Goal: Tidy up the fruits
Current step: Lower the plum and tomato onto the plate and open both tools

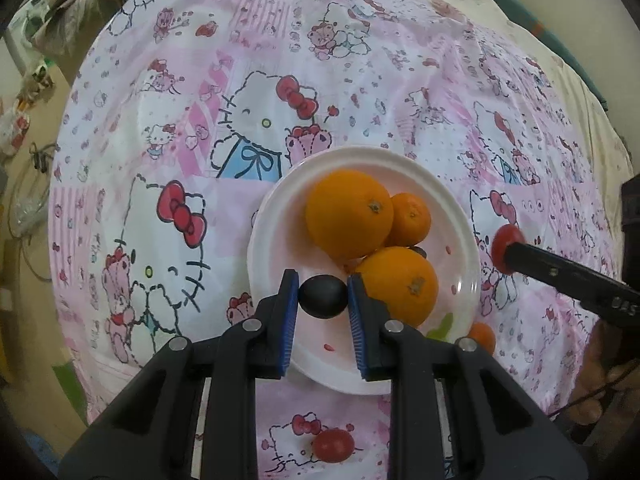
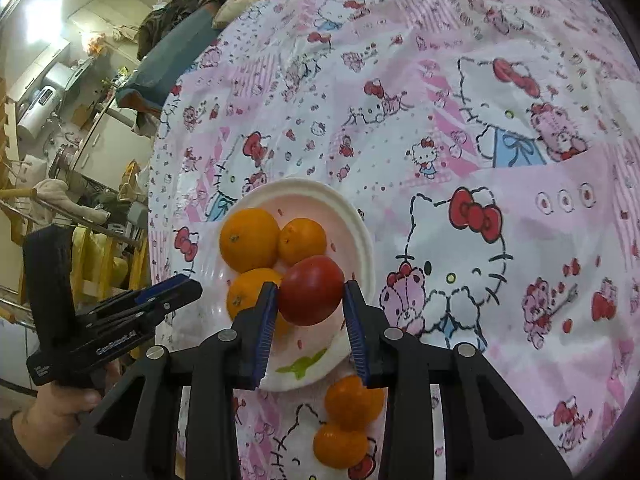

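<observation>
My left gripper (image 1: 323, 282) is shut on a small dark round fruit (image 1: 323, 298), holding it over the near part of a white plate (image 1: 276, 216). On the plate lie a large orange (image 1: 348, 212), a smaller one (image 1: 410, 220) and a third orange (image 1: 400, 284). My right gripper (image 2: 311, 288) is shut on a red tomato (image 2: 311, 292) above the same plate (image 2: 356, 216). In the left wrist view the right gripper (image 1: 507, 255) and its tomato (image 1: 505, 236) hang just past the plate's right rim. In the right wrist view a hand (image 2: 60, 404) holds the left gripper (image 2: 186, 286) at the left.
A pink cartoon-print cloth (image 1: 160, 160) covers the surface. Another red tomato (image 1: 333, 445) lies on the cloth near me, and two small oranges (image 2: 354, 402) (image 2: 340, 444) sit just outside the plate. Room clutter and shelving (image 2: 60, 140) stand beyond the cloth's left edge.
</observation>
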A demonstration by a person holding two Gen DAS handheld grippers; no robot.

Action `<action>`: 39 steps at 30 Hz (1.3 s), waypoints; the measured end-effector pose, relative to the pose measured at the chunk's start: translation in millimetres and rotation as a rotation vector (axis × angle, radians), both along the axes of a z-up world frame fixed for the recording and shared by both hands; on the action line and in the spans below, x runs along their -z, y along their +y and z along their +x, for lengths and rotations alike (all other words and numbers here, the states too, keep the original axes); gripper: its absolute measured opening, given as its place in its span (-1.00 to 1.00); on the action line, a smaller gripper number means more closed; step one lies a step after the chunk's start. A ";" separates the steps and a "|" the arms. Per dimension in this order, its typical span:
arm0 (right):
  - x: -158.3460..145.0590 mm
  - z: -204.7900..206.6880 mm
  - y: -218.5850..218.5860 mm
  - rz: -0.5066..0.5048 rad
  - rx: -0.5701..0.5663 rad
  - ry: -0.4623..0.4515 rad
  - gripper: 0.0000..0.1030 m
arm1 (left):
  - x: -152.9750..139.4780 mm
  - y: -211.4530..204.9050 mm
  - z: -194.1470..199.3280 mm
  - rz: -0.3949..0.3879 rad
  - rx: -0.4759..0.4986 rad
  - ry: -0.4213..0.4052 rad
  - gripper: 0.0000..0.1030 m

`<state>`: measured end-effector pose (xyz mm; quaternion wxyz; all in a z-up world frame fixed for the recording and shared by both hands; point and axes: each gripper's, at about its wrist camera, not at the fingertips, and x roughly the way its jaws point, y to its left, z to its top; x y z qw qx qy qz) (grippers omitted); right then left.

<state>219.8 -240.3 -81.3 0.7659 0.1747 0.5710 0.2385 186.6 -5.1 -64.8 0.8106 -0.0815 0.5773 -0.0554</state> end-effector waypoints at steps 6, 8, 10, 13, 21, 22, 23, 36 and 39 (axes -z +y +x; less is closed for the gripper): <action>17.3 6.8 8.9 -0.005 -0.020 0.033 -0.32 | 5.0 -2.9 7.9 -0.017 0.001 0.010 -0.59; 22.9 8.1 10.0 0.000 -0.018 0.048 -0.31 | 9.5 -5.0 12.5 0.001 0.004 0.017 -0.58; 27.4 8.6 11.2 0.001 -0.014 0.066 -0.31 | 14.8 -7.6 16.9 0.009 0.007 0.027 -0.58; 27.6 8.1 13.7 0.004 -0.025 0.059 -0.29 | 18.7 -8.3 17.2 0.009 0.000 0.037 -0.58; 30.7 11.2 10.4 0.015 -0.020 0.068 -0.27 | 21.4 -8.1 19.2 0.021 -0.026 0.039 -0.58; 30.5 11.2 10.1 0.015 -0.018 0.070 -0.27 | 21.8 -8.3 19.5 0.024 -0.028 0.039 -0.58; 30.1 11.0 9.8 0.017 -0.016 0.070 -0.27 | 22.2 -8.8 20.1 0.024 -0.028 0.037 -0.58; 28.4 9.2 9.5 0.019 -0.022 0.065 -0.27 | 13.6 -9.1 19.6 0.021 -0.021 0.004 -0.58; 27.9 9.3 9.2 0.021 -0.019 0.067 -0.26 | 13.4 -11.2 19.2 0.026 -0.015 0.004 -0.58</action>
